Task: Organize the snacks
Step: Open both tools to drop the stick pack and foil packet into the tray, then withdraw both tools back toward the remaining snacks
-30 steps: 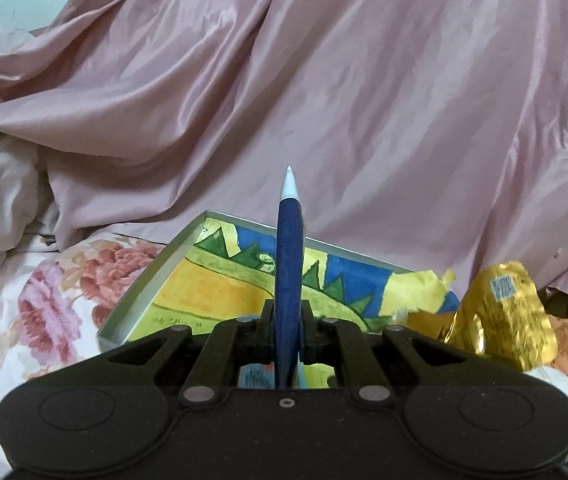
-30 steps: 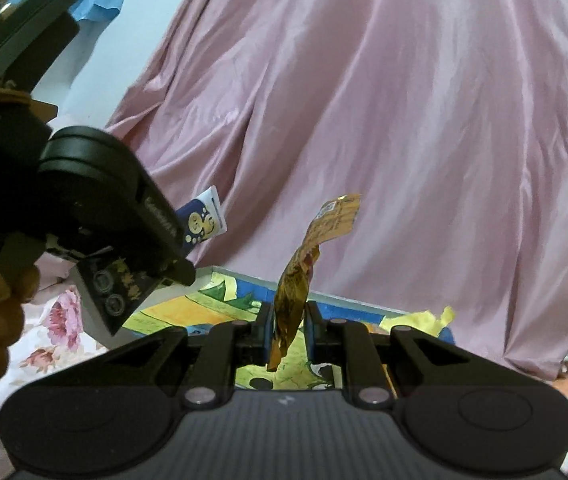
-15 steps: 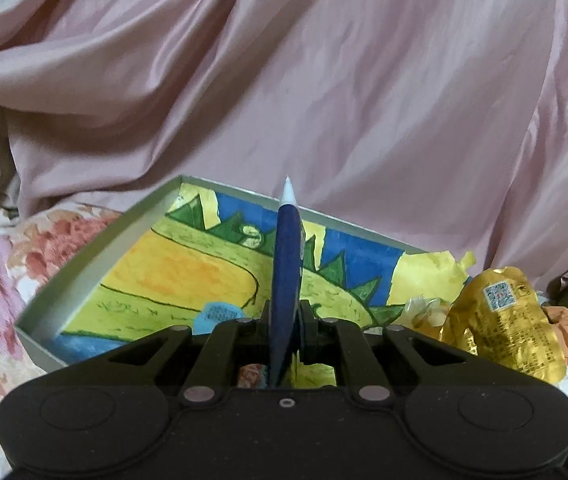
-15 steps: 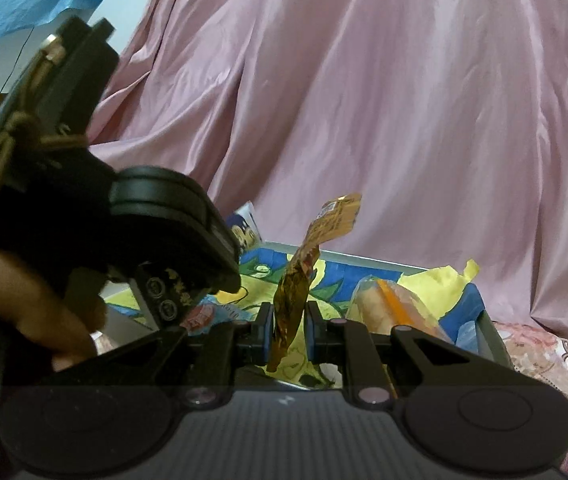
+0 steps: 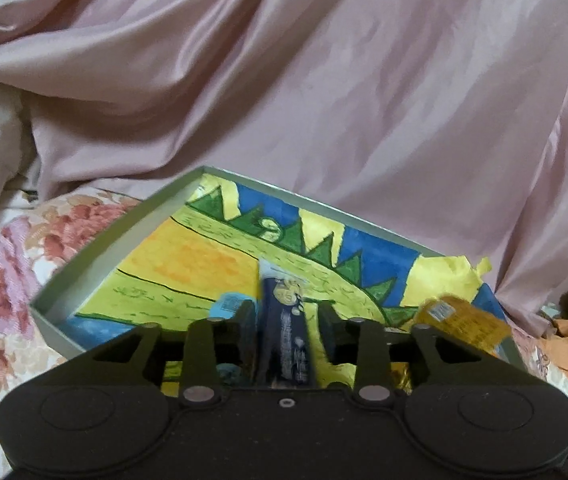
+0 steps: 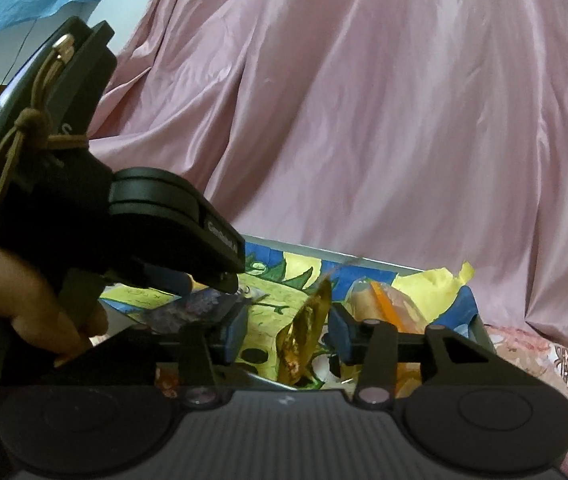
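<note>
Both grippers are over the painted box, jaws spread, a snack packet loose between each pair.

Pink satin sheet [image 5: 323, 100] fills the back, draped down to a floral bedspread [image 5: 8, 272] where the shallow grey box [image 5: 96, 248] sits, its floor covered by a yellow, green and blue painting. Left gripper [image 5: 285, 316]: jaws wide apart, and the dark blue packet [image 5: 285, 332] lies between them, clear of both pads, on the box floor. Gold packet [image 5: 463, 322] rests at the box's right corner. Right gripper [image 6: 288, 326]: jaws also parted, the crumpled gold wrapper [image 6: 303, 328] standing between them with gaps on each side, whether it touches the floor I cannot tell. An orange-striped clear bag [image 6: 379, 300] sits just behind. A hand [image 6: 24, 304] grips the left tool at the left edge.
</note>
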